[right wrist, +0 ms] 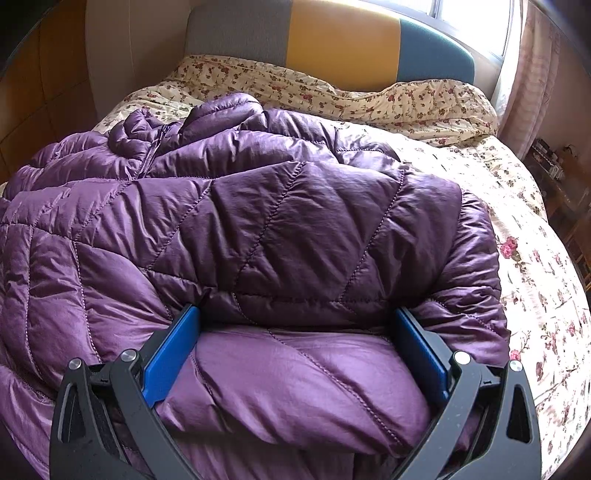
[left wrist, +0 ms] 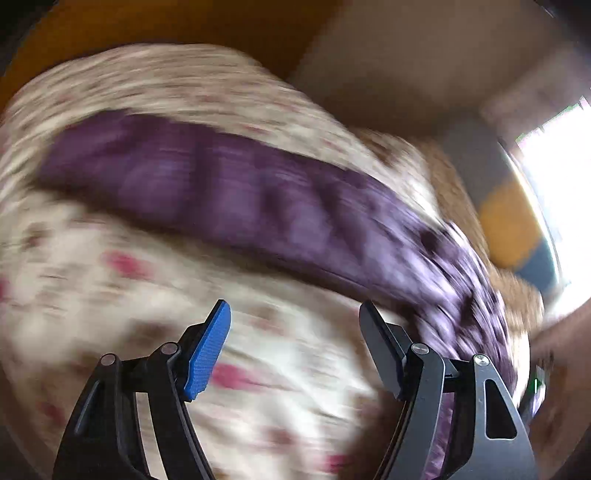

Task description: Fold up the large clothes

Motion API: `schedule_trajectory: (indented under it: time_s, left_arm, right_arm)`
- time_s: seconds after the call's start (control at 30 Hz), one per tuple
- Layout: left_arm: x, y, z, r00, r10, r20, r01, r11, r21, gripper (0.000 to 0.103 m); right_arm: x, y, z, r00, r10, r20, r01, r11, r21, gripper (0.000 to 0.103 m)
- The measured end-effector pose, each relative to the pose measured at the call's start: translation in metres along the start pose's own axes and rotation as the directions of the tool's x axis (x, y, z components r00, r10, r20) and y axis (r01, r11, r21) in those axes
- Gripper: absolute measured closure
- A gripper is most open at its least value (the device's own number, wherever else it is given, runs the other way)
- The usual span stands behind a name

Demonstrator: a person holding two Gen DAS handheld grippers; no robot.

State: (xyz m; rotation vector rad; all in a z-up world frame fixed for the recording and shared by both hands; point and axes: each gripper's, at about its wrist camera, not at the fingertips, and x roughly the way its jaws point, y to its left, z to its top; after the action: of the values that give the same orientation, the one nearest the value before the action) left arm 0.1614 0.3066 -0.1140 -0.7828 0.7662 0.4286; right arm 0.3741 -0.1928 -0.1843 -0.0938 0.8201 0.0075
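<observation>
A purple quilted puffer jacket (right wrist: pixel 280 221) lies spread on a bed with a floral cover (right wrist: pixel 532 266). My right gripper (right wrist: pixel 295 317) is open wide, and a puffy fold of the jacket fills the space between its blue pads (right wrist: pixel 170 354). The left wrist view is heavily motion-blurred: the jacket (left wrist: pixel 236 199) shows as a purple band across the floral cover (left wrist: pixel 110 280). My left gripper (left wrist: pixel 295 314) is open and empty, above the bedcover, with the jacket beyond and to its right.
A headboard with grey, yellow and teal panels (right wrist: pixel 343 40) stands at the far end of the bed. A bright window (right wrist: pixel 469 22) and pink curtain (right wrist: pixel 535 74) are at the right. Wooden furniture (right wrist: pixel 561 177) stands to the bed's right.
</observation>
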Motion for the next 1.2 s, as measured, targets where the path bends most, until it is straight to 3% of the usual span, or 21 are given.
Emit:
schedule_trajectory:
  time_s: [0.1, 0.2, 0.3, 0.37, 0.43, 0.5, 0.53, 0.6, 0.73, 0.9, 1.03, 1.2]
  left_arm:
    - [-0.017, 0.060, 0.028, 0.996, 0.071, 0.060, -0.061, 0.985, -0.159, 0.032]
    - [-0.028, 0.109, 0.049, 0.989, 0.116, 0.088, -0.083, 0.946, -0.313, 0.032]
    - [-0.029, 0.141, 0.061, 0.988, 0.112, 0.106, -0.060, 0.911, -0.409, 0.034]
    - [-0.028, 0.149, 0.069, 0.989, 0.100, 0.112, -0.043, 0.902, -0.429, 0.039]
    - [-0.023, 0.153, 0.078, 0.988, 0.110, 0.108, -0.056, 0.908, -0.415, 0.054]
    - [-0.015, 0.152, 0.084, 0.991, 0.099, 0.093, -0.055, 0.919, -0.389, 0.082]
    - [-0.015, 0.150, 0.083, 0.991, 0.104, 0.089, -0.062, 0.922, -0.381, 0.086]
    - [-0.016, 0.141, 0.087, 0.989, 0.105, 0.103, -0.064, 0.937, -0.344, 0.093]
    - [-0.021, 0.107, 0.091, 0.988, 0.075, 0.137, -0.041, 0.971, -0.238, 0.093]
    - [-0.020, 0.038, 0.090, 0.989, -0.022, 0.149, 0.034, 0.997, -0.073, 0.093]
    - [-0.011, -0.023, 0.078, 0.986, -0.121, 0.114, 0.117, 0.992, 0.041, 0.093]
    - [0.012, -0.108, 0.048, 0.969, -0.247, 0.010, 0.242, 0.957, 0.161, 0.097]
  right_arm:
    - [0.000, 0.000, 0.000, 1.000, -0.003, 0.000, 0.003, 1.000, -0.002, 0.002]
    - [0.000, -0.001, 0.000, 1.000, -0.004, 0.001, 0.004, 1.000, -0.003, 0.002]
    - [0.000, -0.001, -0.001, 1.000, -0.003, 0.001, 0.003, 1.000, -0.003, 0.002]
    - [0.000, -0.001, -0.001, 1.000, -0.003, 0.000, 0.003, 1.000, -0.004, 0.002]
    - [0.000, -0.001, -0.001, 1.000, -0.004, 0.001, 0.004, 1.000, -0.004, 0.002]
    - [-0.001, -0.001, -0.001, 1.000, -0.010, 0.002, 0.010, 1.000, -0.008, 0.002]
    - [-0.001, -0.001, -0.001, 1.000, -0.011, 0.003, 0.011, 1.000, -0.008, 0.002]
    - [-0.001, -0.001, -0.001, 1.000, -0.015, 0.004, 0.015, 1.000, -0.011, 0.002]
    - [-0.001, -0.001, -0.002, 1.000, -0.015, 0.005, 0.015, 1.000, -0.011, 0.002]
    - [-0.001, -0.002, -0.001, 1.000, -0.014, 0.005, 0.014, 1.000, -0.010, 0.002]
    - [-0.001, -0.002, -0.002, 1.000, -0.013, 0.004, 0.013, 1.000, -0.009, 0.002]
    - [0.000, -0.001, -0.002, 1.000, -0.010, 0.004, 0.010, 1.000, -0.005, 0.002]
